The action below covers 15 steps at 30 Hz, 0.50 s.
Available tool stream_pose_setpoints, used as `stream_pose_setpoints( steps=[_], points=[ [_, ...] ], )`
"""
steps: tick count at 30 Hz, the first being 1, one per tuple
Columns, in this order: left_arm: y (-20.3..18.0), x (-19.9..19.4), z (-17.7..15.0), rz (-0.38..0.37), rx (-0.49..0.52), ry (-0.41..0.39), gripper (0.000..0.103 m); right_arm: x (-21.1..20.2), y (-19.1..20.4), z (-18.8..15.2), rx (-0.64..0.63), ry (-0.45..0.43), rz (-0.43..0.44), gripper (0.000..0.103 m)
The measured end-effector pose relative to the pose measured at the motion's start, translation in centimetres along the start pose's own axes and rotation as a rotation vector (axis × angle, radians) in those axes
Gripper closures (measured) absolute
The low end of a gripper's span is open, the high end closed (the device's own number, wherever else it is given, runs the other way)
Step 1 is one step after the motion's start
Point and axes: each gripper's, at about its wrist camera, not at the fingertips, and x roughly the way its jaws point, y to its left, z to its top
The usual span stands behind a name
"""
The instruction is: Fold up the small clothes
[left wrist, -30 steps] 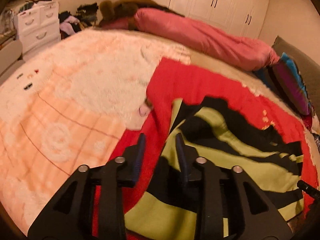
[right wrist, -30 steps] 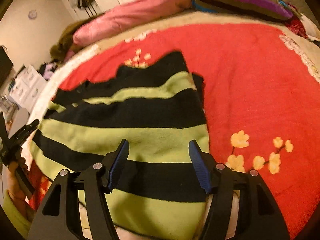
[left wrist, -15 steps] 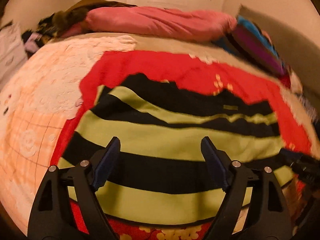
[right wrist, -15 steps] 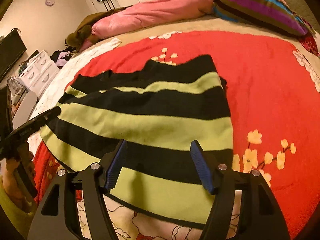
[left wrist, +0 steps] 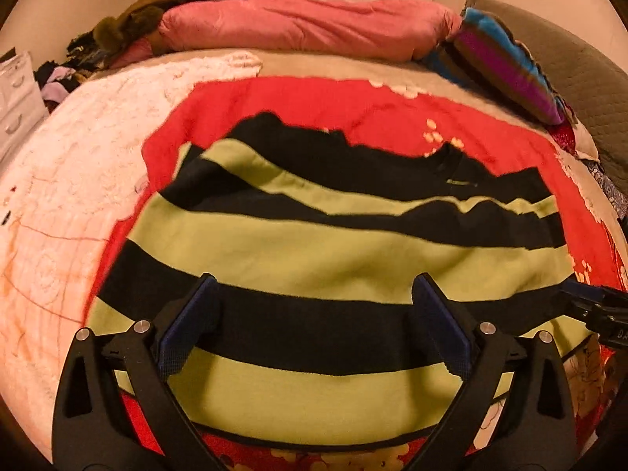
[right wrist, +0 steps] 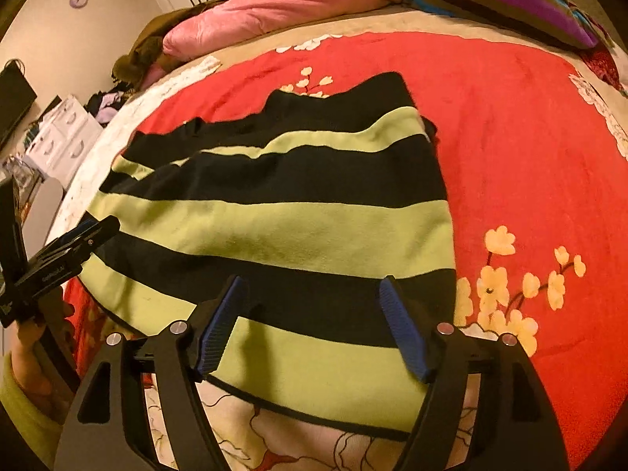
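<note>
The striped sweater [left wrist: 337,251] is now released onto the red blanket [right wrist: 530,149] by both opening grippers [left wrist: 314,325] [right wrist: 314,329], ready for folding.

White lettering on left tongs [right wrist: 62,271], too blurred to read; partial "DA" on right tongs [left wrist: 618,333]

Warm, dim amber indoor light tints both views orange. Fisheye lenses bow the bed [left wrist: 117,204] and blacken the corners. Soft motion blur smears edges in the left view; the light source is perhaps overhead, casting faint shadows.
</note>
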Motion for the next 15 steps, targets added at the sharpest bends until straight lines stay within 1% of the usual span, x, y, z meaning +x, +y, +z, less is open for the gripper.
stream_pose_setpoints(
  steps=[3, 4, 5, 6, 9, 13, 15],
  points=[
    [-0.4, -0.9, 0.3, 0.001, 0.007, -0.025, 0.01, -0.7, -0.1, 0.0, 0.006, -0.011, 0.004, 0.032],
    [-0.5, -1.3, 0.3, 0.002, 0.013, -0.034, 0.01, -1.0, -0.1, 0.1, 0.008, -0.02, 0.004, 0.03],
    [-0.7, -1.6, 0.4, 0.003, 0.018, -0.044, 0.01, -1.4, -0.1, 0.1, 0.013, -0.029, 0.002, 0.023],
    [-0.8, -1.8, 0.5, 0.007, 0.022, -0.05, 0.01, -1.9, -0.3, 0.1, 0.026, -0.044, 0.0, 0.02],
    [-1.0, -2.7, 0.5, 0.013, 0.028, -0.068, 0.01, -2.9, -0.5, 0.2, 0.046, -0.071, 0.009, 0.019],
    [-0.8, -3.7, 0.4, 0.003, 0.009, -0.084, 0.01, -4.1, -0.5, 0.4, 0.054, -0.106, 0.001, 0.015],
    [-0.7, -4.2, 0.4, -0.003, -0.002, -0.09, 0.01, -4.8, -0.6, 0.5, 0.06, -0.124, 0.002, 0.015]
  ],
)
